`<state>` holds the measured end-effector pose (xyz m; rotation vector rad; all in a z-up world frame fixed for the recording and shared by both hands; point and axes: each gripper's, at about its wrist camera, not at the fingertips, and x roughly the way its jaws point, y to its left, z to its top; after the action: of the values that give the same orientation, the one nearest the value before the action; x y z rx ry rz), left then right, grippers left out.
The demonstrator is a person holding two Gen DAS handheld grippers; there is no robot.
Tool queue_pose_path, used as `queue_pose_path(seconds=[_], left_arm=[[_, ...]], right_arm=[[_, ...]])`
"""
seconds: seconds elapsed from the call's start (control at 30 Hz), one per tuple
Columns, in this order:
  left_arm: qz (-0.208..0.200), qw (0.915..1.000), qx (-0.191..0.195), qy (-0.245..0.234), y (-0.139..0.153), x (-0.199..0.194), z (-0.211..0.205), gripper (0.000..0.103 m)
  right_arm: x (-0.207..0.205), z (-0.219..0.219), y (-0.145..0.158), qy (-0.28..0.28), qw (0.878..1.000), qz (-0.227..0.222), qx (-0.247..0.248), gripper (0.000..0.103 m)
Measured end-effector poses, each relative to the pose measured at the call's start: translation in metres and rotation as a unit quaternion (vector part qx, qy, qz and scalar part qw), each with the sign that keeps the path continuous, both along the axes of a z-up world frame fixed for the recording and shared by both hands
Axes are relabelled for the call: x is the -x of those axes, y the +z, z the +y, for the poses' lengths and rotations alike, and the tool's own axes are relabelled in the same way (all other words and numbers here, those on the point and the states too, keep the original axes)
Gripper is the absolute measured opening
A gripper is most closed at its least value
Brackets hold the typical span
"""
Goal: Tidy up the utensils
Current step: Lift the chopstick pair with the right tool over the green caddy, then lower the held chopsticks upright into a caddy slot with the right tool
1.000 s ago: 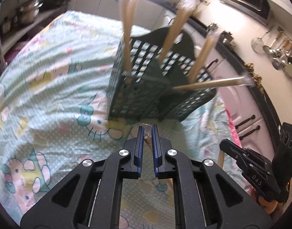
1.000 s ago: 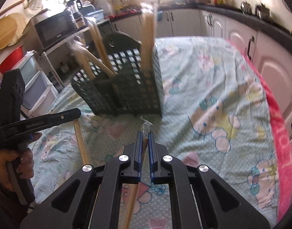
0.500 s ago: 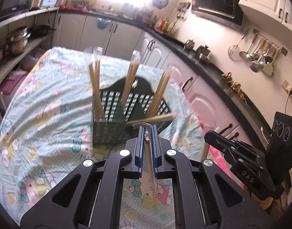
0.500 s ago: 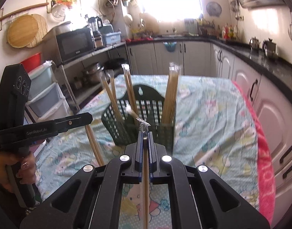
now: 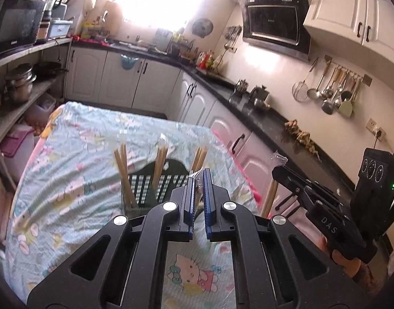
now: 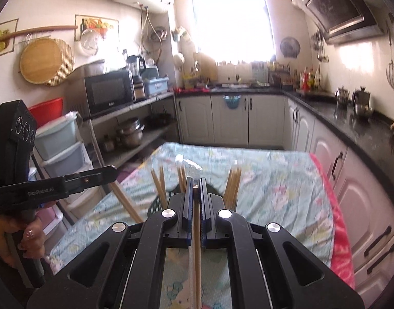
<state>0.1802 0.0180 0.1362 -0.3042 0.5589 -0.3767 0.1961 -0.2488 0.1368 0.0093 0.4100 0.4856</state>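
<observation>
left hand-held gripper (image 5: pixel 199 177) and right hand-held gripper (image 6: pixel 196 184) each clamp a wrapped chopstick pair (image 6: pixel 196 234), above the dark slotted utensil basket (image 5: pixel 155 182) on the desk (image 5: pixel 68 195). aim each tip down into a free compartment before releasing.

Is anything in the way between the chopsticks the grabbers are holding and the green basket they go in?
Nothing visible blocks the way. The right gripper and the left gripper each pinch a wrapped pair of chopsticks above the green basket. Only open air lies between, though chopstick pairs already standing in it fill some compartments.
</observation>
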Motion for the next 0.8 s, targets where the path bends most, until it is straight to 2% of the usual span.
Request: queue_pose_path(seconds=[0.47,0.8], left_arm=[[-0.071,0.9970,0.007,0.030,0.066,-0.008,0.018,0.003],[-0.091,0.9940,-0.002,0.061,0.083,-0.029,0.029,0.003]], right_arm=[[-0.017,-0.002,0.051,-0.011,0.996,-0.082,-0.027,0.005],[-0.035,0.009,0.065,-0.017,0.991,-0.133,-0.028,0.005]])
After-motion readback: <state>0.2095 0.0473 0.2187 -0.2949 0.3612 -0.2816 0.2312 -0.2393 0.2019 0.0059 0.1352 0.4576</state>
